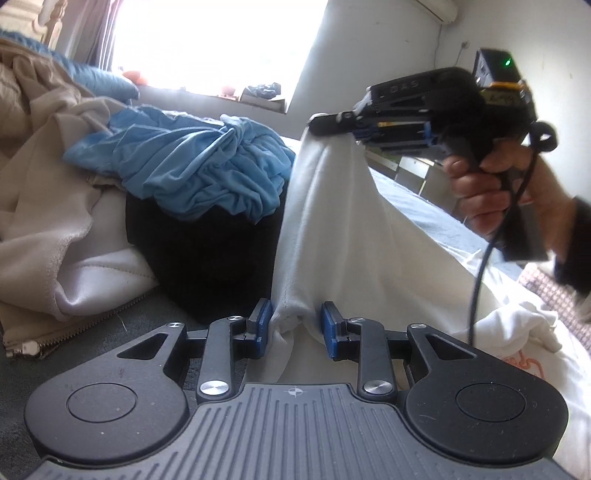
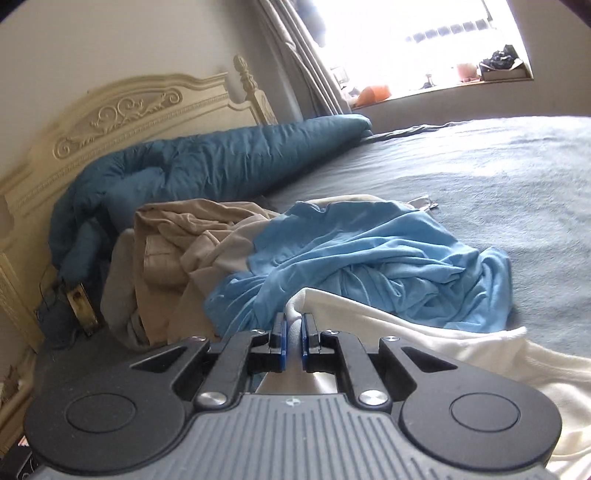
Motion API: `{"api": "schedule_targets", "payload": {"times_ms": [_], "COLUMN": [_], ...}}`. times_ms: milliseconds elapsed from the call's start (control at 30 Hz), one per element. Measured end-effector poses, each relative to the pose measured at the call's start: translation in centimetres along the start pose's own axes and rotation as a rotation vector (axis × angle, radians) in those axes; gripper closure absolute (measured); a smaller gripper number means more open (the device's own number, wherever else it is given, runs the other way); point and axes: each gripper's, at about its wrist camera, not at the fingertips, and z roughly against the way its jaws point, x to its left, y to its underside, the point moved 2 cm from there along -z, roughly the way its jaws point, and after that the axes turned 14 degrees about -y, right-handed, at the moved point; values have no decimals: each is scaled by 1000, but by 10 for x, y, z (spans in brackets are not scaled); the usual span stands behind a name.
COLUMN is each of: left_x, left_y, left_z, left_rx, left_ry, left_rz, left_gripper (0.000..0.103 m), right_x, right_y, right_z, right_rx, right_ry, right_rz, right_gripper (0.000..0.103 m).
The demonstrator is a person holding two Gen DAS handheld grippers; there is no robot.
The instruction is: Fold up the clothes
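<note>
A white garment (image 1: 332, 229) hangs stretched between my two grippers above the bed. My left gripper (image 1: 295, 325) has its jaws partly apart with a bunched fold of the white garment between the blue pads. My right gripper (image 2: 293, 339) is shut on an edge of the same white garment (image 2: 424, 332). In the left wrist view the right gripper (image 1: 321, 123) holds the cloth up high, with a hand on its handle. A crumpled light blue shirt (image 2: 369, 258) lies on the bed behind it; it also shows in the left wrist view (image 1: 192, 166).
A beige zipped garment (image 1: 48, 206) and a black garment (image 1: 207, 258) lie at the left. A teal duvet (image 2: 207, 166) lies rolled along the cream headboard (image 2: 122, 114). The grey bed sheet (image 2: 498, 177) stretches toward the window (image 2: 424, 33).
</note>
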Motion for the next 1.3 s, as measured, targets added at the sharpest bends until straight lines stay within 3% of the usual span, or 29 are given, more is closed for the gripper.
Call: {"api": "schedule_targets", "payload": {"times_ms": [133,300,333,433,567,667,733,833,967,1033,1133,1233,1300], "left_x": [12,18,19,21,25,29,32,36,38,31,18,4,-3], "left_y": [-2,-2,-2,-3,-3,-4,-8,-13,-13,-8,6,34,57], "left_z": [-5,-6,-6,-6,-6,-3,4,19,52,73,111,147,166], "left_rx": [44,72,75,87,103,104,86,43,24,41,90,162,207], "left_ry": [18,30,32,38,45,47,33,20,39,34,42,15,-24], "left_rz": [73,114,120,138,162,180,190,217,270,259,236,220,215], "left_gripper": [81,80,79,77,68,57,46,43,41,40,37,36,36], "right_x": [-9,-26,-27,-22,-4,20,55,109,181,214,236,214,181], "right_y": [1,4,2,-6,-20,-23,-6,20,55,81,123,177,219], "right_z": [-25,-53,-49,-25,49,135,208,317,462,512,560,567,549], "right_rx": [6,59,56,24,-50,-126,-196,-301,-440,-467,-466,-440,-400], "right_ry": [4,30,25,73,148,186,205,234,276,344,409,386,347], "right_rz": [7,-38,-59,-60,-44,-62,-46,-22,11,2,-68,-199,-324], "right_gripper": [94,85,81,53,51,50,49,46,34,32,31,30,30]}}
